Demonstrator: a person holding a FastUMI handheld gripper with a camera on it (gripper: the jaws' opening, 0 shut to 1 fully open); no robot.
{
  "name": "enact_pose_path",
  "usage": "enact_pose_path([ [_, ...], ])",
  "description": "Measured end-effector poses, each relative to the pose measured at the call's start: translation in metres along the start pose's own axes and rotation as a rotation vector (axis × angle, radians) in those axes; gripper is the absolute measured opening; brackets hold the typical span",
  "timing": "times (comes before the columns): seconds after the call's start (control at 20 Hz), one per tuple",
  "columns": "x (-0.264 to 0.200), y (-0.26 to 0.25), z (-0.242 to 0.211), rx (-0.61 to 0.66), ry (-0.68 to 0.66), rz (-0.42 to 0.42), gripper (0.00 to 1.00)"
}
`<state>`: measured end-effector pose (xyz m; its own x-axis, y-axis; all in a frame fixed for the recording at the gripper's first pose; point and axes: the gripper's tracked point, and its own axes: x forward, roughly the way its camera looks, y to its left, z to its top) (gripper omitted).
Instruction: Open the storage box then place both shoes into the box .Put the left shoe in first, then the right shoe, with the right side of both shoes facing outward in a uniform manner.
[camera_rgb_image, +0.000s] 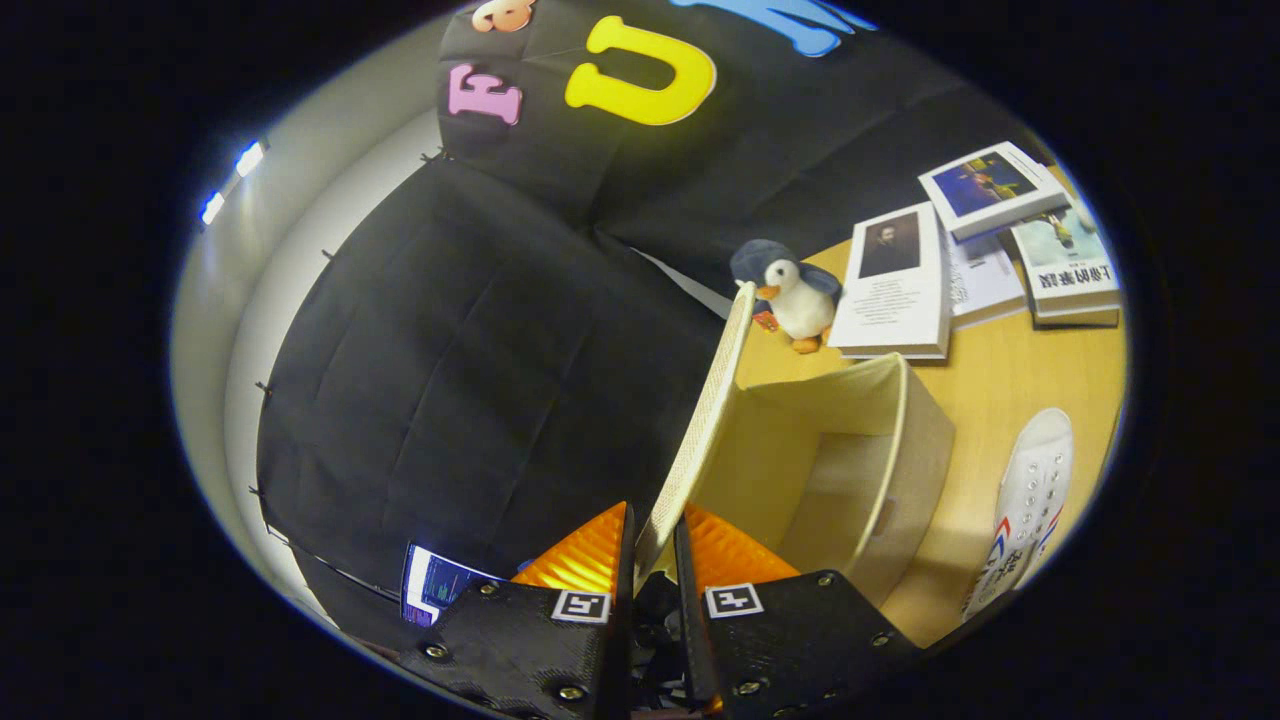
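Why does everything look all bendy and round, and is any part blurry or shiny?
In the gripper view, the fisheye lens bends straight lines, so the raised lid of the storage box, pinched in the gripper, curves. The toy penguin and books look sharp. The white shoe smears near the edge. Ceiling lights glare brightly; the box throws a soft shadow on the wooden table.

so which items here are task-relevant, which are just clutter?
Job: beige fabric storage box; its raised woven lid, gripped by the gripper; white lace-up sneaker.
Clutter: grey-and-white plush penguin; pile of books; wooden table.
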<state>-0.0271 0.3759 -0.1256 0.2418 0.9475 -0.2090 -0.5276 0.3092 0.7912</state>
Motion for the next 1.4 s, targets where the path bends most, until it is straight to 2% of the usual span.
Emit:
enact_pose_path([
  [0.15, 0.024, 0.024, 0.006, -0.036, 0.019, 0.042, 0.20],
  [0.65, 0.127, 0.084, 0.005, -0.045, 0.116, 0.140, 0.20],
  [0.9, 0.183, 0.095, -0.013, -0.050, 0.168, 0.131, 0.21],
  [1.1, 0.205, 0.096, -0.020, -0.107, 0.182, 0.097, 0.22],
  [1.15, 0.204, 0.093, -0.018, -0.125, 0.177, 0.084, 0.33],
  [1.2, 0.203, 0.095, -0.019, -0.140, 0.177, 0.074, 0.59],
  [1.25, 0.201, 0.094, -0.018, -0.151, 0.178, 0.061, 0.62],
  [1.35, 0.196, 0.095, -0.014, -0.170, 0.172, 0.044, 0.93],
  [1.4, 0.190, 0.095, -0.012, -0.181, 0.164, 0.037, 0.96],
])
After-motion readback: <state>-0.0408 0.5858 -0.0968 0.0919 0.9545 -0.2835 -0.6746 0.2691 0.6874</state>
